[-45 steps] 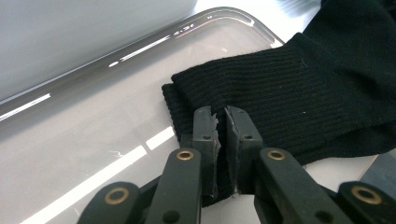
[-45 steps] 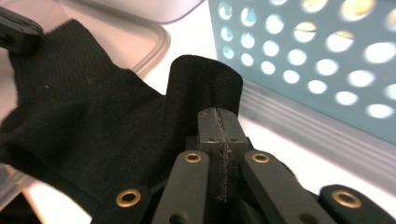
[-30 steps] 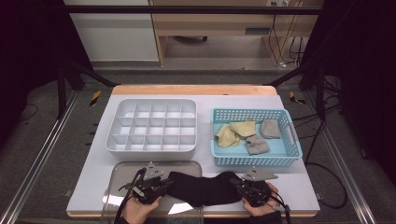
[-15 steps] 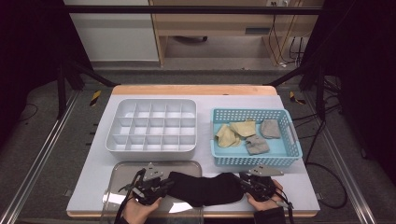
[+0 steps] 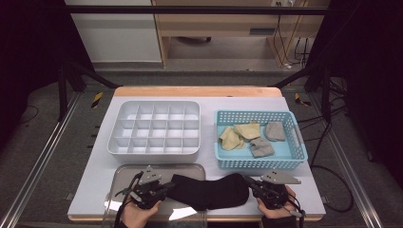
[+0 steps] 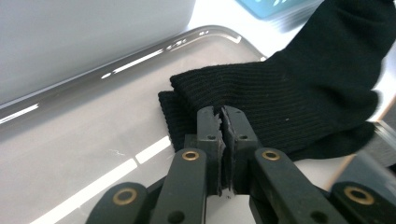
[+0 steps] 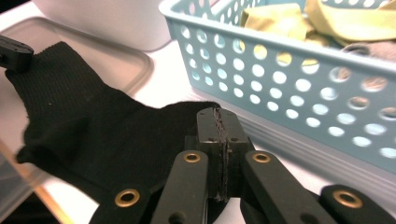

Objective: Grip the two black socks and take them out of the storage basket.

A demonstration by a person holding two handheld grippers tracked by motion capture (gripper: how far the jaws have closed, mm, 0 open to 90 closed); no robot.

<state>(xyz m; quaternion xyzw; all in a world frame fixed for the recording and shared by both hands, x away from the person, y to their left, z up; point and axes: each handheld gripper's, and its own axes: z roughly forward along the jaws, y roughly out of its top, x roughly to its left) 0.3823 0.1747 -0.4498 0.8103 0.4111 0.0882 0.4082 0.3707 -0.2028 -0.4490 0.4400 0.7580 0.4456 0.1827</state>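
Note:
A black sock (image 5: 209, 192) lies along the table's front edge, its cuff end on a clear plastic lid (image 5: 157, 167). My left gripper (image 5: 166, 186) is shut on the ribbed cuff (image 6: 196, 98), and its jaws have just been closing. My right gripper (image 5: 250, 184) is shut on the toe end (image 7: 154, 126); its jaws have also just closed, pads pressed together at the sock's edge. In the right gripper view the sock (image 7: 93, 135) stretches away to the left gripper (image 7: 14, 53). In the left gripper view the sock (image 6: 303, 93) runs off to the right over the lid (image 6: 93, 140).
A white compartment tray (image 5: 154, 102) stands behind the lid at centre left. A light blue perforated basket (image 5: 259, 164) at centre right holds yellow socks (image 5: 240, 133) and grey socks (image 5: 266, 142); its wall (image 7: 303, 93) is close beyond my right jaws.
My right gripper has shifted a little to the right and slightly up at the sock's toe end. The left gripper has stayed in place at the cuff.

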